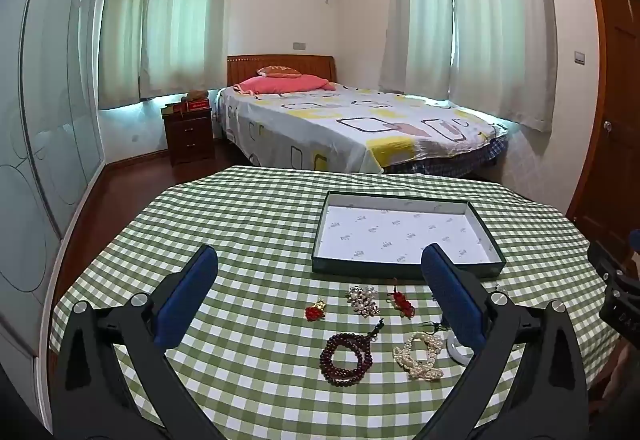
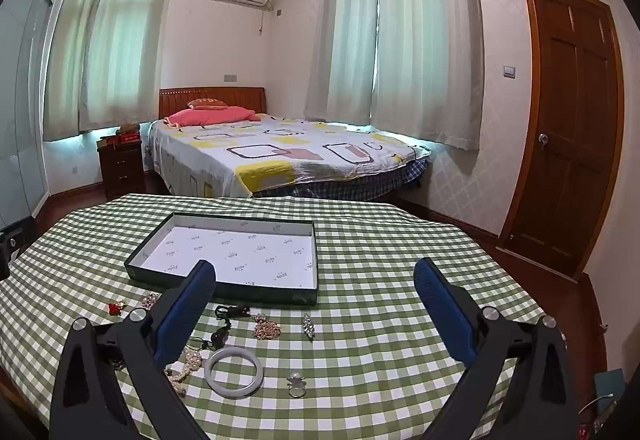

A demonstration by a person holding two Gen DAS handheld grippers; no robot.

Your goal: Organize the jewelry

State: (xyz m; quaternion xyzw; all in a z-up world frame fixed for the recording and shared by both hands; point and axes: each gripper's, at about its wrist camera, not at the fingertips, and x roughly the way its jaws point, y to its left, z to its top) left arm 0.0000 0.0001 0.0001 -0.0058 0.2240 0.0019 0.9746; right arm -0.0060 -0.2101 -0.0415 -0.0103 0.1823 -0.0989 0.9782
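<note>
A dark green tray with a white lining (image 1: pixel 404 272) (image 2: pixel 224 290) lies empty on the green checked table. Jewelry lies in front of it: a dark red bead bracelet (image 1: pixel 345 359), a pearl strand (image 1: pixel 421 356) (image 2: pixel 188 362), a red charm (image 1: pixel 316 310) (image 2: pixel 116 307), a pearl brooch (image 1: pixel 363 300), a red knot charm (image 1: pixel 401 303), a white bangle (image 2: pixel 234 370), a ring (image 2: pixel 296 384), a gold brooch (image 2: pixel 267 328), a crystal clip (image 2: pixel 309 325) and a black cord pendant (image 2: pixel 228 314). My left gripper (image 1: pixel 320 264) and right gripper (image 2: pixel 314 278) are both open and empty above the jewelry.
The table's checked cloth (image 1: pixel 248 224) ends in a curved far edge. Beyond it stand a bed (image 1: pixel 352 128), a nightstand (image 1: pixel 188 132) and a wooden door (image 2: pixel 572 120). The right gripper's body (image 1: pixel 616 288) shows at the left wrist view's right edge.
</note>
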